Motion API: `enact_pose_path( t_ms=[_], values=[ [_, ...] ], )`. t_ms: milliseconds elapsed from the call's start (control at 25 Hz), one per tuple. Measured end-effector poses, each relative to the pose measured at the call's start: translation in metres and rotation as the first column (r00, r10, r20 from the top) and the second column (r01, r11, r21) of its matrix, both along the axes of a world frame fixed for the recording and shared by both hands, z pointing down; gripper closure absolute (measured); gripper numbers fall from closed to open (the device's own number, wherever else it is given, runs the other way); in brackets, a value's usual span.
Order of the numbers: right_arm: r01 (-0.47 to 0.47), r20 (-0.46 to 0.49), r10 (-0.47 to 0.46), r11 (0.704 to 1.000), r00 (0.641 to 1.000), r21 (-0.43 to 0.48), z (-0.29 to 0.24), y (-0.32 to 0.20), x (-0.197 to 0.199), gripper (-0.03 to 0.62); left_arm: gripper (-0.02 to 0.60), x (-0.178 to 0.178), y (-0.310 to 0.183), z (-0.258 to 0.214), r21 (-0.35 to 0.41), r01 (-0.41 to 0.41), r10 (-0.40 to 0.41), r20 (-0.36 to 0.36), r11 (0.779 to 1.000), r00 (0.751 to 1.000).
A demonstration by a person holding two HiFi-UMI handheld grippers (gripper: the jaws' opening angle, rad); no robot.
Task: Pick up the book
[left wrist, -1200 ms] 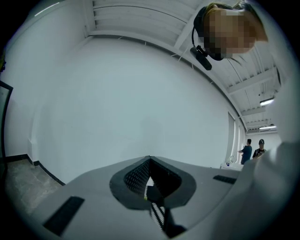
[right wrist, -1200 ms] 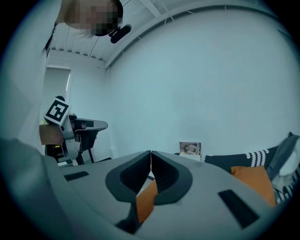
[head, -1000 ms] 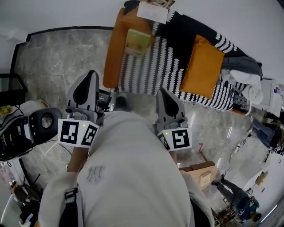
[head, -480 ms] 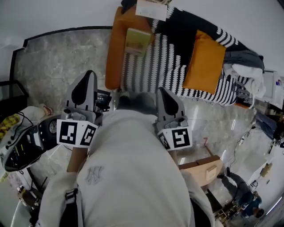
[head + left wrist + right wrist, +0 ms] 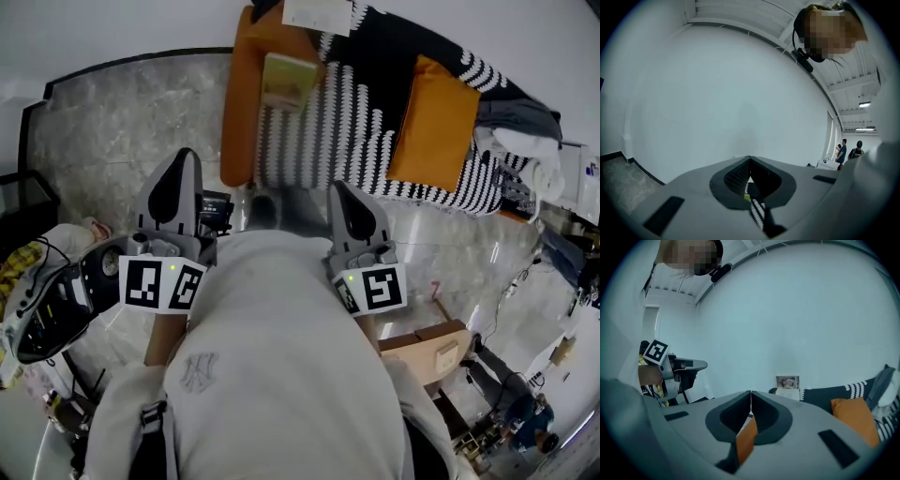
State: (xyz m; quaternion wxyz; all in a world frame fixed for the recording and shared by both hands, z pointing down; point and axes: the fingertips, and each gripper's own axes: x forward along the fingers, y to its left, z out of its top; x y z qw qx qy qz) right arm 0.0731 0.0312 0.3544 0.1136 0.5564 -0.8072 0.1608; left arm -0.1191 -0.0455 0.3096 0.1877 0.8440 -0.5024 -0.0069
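On sofa (image 5: 239, 112): book (image 5: 286, 82), well beyond L claw (image 5: 184, 157), R claw (image 5: 340, 192).

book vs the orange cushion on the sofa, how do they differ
The book is pale yellow-green and small; the orange cushion is plain orange and clearly bigger. The book lies by the orange armrest; the cushion sits further right. Both rest on the sofa.

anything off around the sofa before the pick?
Nothing spilled or damaged. The book lies at the sofa's left end, by the edge of a crookedly draped striped blanket; clothes are heaped at the right end.
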Motion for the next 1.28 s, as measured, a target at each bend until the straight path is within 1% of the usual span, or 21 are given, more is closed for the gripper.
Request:
enact_pose_path(
  t_ms=[200,480,680,1000,1280],
  values=[
    [0.049,0.012,-0.049,0.999,0.999,-0.001,0.004,-0.025,0.003,0.574,0.572,-0.005,-0.010,0.003,-0.005,0.077,-0.077,0.002,0.997,0.997],
    [0.146,0.026,-0.147,0.989,0.989,0.024,0.007,-0.069,0.010,0.574,0.572,-0.003,-0.034,0.005,0.005,0.182,-0.182,0.017,0.983,0.983],
    [0.143,0.039,-0.144,0.989,0.989,0.022,0.011,-0.092,0.035,0.574,0.572,0.016,-0.053,0.002,0.030,0.196,-0.197,0.032,0.980,0.980],
    [0.160,0.050,-0.161,0.987,0.986,0.032,0.011,-0.128,0.068,0.574,0.573,0.047,-0.083,-0.003,0.047,0.220,-0.223,0.046,0.974,0.974],
    [0.195,0.069,-0.196,0.980,0.978,0.027,0.014,-0.150,0.086,0.574,0.572,0.065,-0.095,-0.005,0.050,0.256,-0.259,0.064,0.965,0.964]
  ],
)
